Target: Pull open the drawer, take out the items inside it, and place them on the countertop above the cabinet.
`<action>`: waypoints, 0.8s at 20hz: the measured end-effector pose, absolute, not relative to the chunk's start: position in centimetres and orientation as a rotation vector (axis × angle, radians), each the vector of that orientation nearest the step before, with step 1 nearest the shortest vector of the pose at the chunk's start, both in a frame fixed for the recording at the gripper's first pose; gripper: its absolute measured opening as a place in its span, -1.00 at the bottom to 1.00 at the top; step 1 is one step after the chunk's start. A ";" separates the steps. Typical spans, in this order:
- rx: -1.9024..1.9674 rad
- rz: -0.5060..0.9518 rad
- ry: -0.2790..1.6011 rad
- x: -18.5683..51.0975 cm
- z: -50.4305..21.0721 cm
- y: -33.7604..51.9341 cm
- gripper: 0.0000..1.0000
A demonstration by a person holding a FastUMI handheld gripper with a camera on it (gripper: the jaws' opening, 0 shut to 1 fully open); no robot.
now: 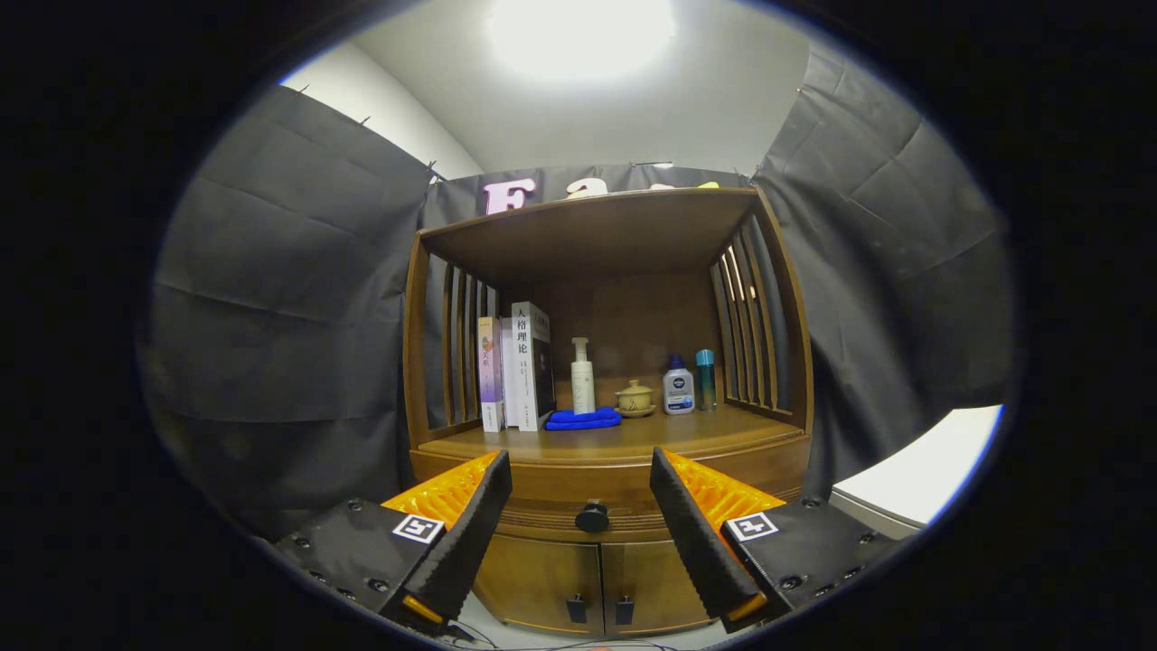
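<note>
Upright books [517,366] beside a pump bottle [582,376]; blue cloth [583,419] before it; lidded cup [634,397]; two bottles [688,383].

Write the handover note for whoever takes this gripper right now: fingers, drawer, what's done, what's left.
Gripper: fingers open, holding nothing, lined up on either side of the drawer knob, which sits ahead of them, not yet touched.
Drawer: shut, below the countertop; its contents are hidden.
Countertop already carries books, a pump bottle, a blue cloth, a small lidded cup and two bottles toward the back. The front strip looks free for setting things down.
Done: approach only.
Left: close on the knob, pull the drawer open, lift out each item, place it on the countertop.
</note>
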State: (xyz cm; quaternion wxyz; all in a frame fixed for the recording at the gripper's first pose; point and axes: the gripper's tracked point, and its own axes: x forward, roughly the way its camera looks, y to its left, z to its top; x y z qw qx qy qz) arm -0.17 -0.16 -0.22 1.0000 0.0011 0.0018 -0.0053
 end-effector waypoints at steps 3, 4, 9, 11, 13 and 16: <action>0.003 -0.011 0.002 -0.1 -0.1 -0.2 0.95; 0.003 -0.011 0.004 -0.1 -0.3 -0.2 0.95; 0.009 -0.017 0.017 0.1 -0.6 -0.4 0.95; 0.013 -0.018 0.016 0.0 -0.5 -0.5 0.95; 0.015 -0.018 0.025 0.1 -0.7 -0.5 0.95; 0.024 -0.016 0.044 0.2 -1.3 -0.4 0.95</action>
